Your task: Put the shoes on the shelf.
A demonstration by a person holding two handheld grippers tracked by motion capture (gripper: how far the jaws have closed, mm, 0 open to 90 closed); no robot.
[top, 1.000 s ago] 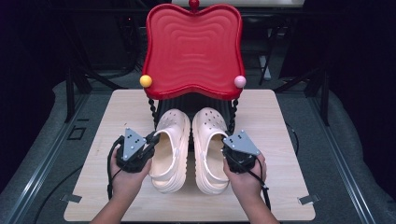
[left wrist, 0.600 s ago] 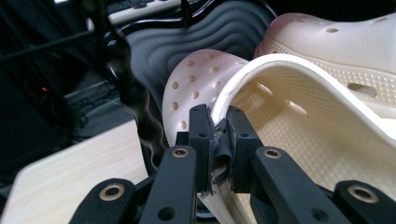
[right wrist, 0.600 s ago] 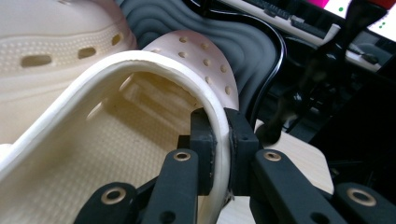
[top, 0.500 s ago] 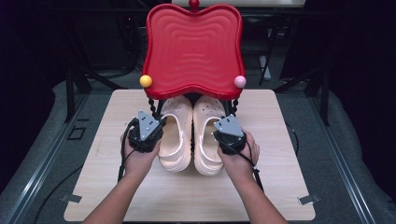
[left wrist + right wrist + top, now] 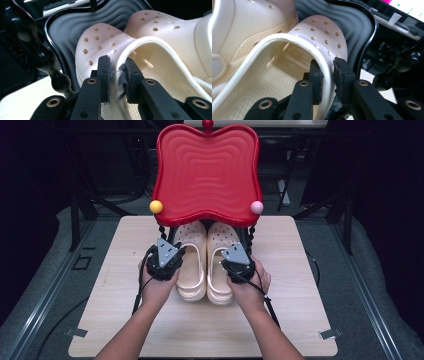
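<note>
In the high view a pair of cream clogs stands side by side on the wooden table point(image 5: 300, 270), toes tucked under a red tray-shaped shelf point(image 5: 207, 170) that rests on black beaded legs. The left gripper point(image 5: 170, 251) sits at the outer edge of the left clog point(image 5: 192, 265), and the right gripper point(image 5: 235, 260) at the outer edge of the right clog point(image 5: 220, 270); both forearms come in from the bottom, hands wrapped around the gripper bodies, pointing forward and slightly inward. How the jaws stand cannot be judged from up here. In the left gripper view the left gripper point(image 5: 117, 75) straddles the clog's side wall point(image 5: 140, 47) at the rim: one pad outside, the other inside. The jaws have just been opening, and a thin gap shows beside the wall, so the pads look loosened rather than pressing. The dark underside of the shelf curves above the perforated toes. In the right gripper view the right gripper point(image 5: 327, 77) likewise straddles its clog's rim point(image 5: 287, 40), jaws just opened a little, wall between them, pads close beside it.
</note>
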